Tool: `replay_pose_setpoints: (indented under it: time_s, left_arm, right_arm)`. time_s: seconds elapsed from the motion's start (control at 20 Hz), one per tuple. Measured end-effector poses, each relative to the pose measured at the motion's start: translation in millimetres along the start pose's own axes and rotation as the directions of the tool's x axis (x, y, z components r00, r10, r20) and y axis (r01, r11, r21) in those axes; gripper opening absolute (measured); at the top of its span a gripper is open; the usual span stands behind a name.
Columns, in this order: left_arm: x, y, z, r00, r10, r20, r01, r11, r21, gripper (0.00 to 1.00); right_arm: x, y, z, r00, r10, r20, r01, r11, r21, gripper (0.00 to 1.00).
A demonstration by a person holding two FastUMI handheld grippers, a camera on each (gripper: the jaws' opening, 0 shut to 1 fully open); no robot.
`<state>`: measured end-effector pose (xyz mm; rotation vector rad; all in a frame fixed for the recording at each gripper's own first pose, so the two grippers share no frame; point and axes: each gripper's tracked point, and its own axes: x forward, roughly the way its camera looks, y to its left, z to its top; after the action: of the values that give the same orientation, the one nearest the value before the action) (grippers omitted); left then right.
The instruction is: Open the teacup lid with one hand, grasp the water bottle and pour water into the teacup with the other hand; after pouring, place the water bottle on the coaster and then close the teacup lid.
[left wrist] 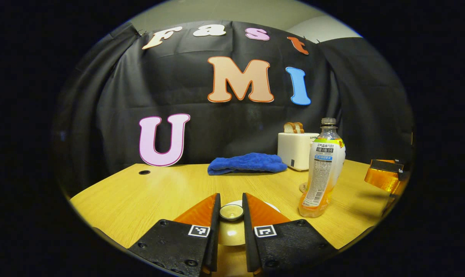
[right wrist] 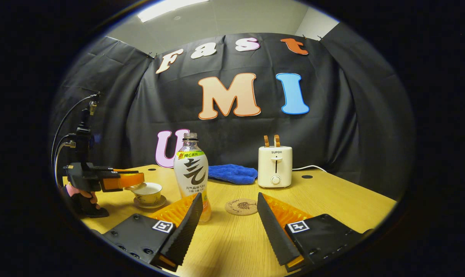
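Two claws in play: left claw (left wrist: 231, 215) pinching lid knob (left wrist: 231, 211) over teacup (right wrist: 147, 193); right claw (right wrist: 227, 215) wide, empty, near water bottle (right wrist: 191, 177) on worktop (right wrist: 332, 204). Beyond, coaster (right wrist: 241, 206). Risk: off-center grab toppling bottle, lid slipping.

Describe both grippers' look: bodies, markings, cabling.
Left gripper and right gripper match: black pebbled plates with screw heads behind the jaws, each bearing a square black-and-white marker. Jaws are long wedges, ribbed inside. The right gripper view shows the left one's black handle in a hand, a black mast on top and dark cables looping off it.
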<state>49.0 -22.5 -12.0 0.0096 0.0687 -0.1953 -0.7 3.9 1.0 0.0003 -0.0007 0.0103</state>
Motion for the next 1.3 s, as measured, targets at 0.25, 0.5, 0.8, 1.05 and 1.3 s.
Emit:
replay_pose_setpoints:
  time_s: [0.25, 0.5, 0.8, 1.05, 1.3]
  left_arm:
    - [-21.3, 26.5, 0.6, 0.997, 0.078, 0.016, -0.079, 0.997, 0.022, 0.27]
    - [-43.4, 48.8, 9.4, 0.987, 0.144, 0.073, -0.145, 0.989, 0.006, 0.27]
    - [-52.5, 68.7, 6.5, 0.976, 0.205, 0.068, -0.205, 0.979, -0.011, 0.27]
    - [-53.1, 76.1, 6.1, 0.974, 0.217, 0.068, -0.217, 0.976, -0.011, 0.27]
    - [-57.3, 96.8, 5.6, 0.964, 0.259, 0.067, -0.259, 0.966, -0.014, 0.27]
  right_arm:
    - [0.2, 5.4, -0.9, 1.0, 0.026, -0.001, -0.026, 1.0, 0.001, 0.88]
    - [3.4, 29.0, -2.4, 0.992, 0.13, -0.006, -0.129, 0.992, 0.006, 0.94]
    - [18.6, 58.4, -3.9, 0.975, 0.221, -0.013, -0.221, 0.975, 0.011, 0.88]
    - [32.4, 73.9, -7.9, 0.971, 0.239, -0.025, -0.239, 0.971, 0.014, 0.88]
    - [50.8, 77.1, -20.8, 0.971, 0.217, -0.104, -0.217, 0.976, 0.01, 0.88]
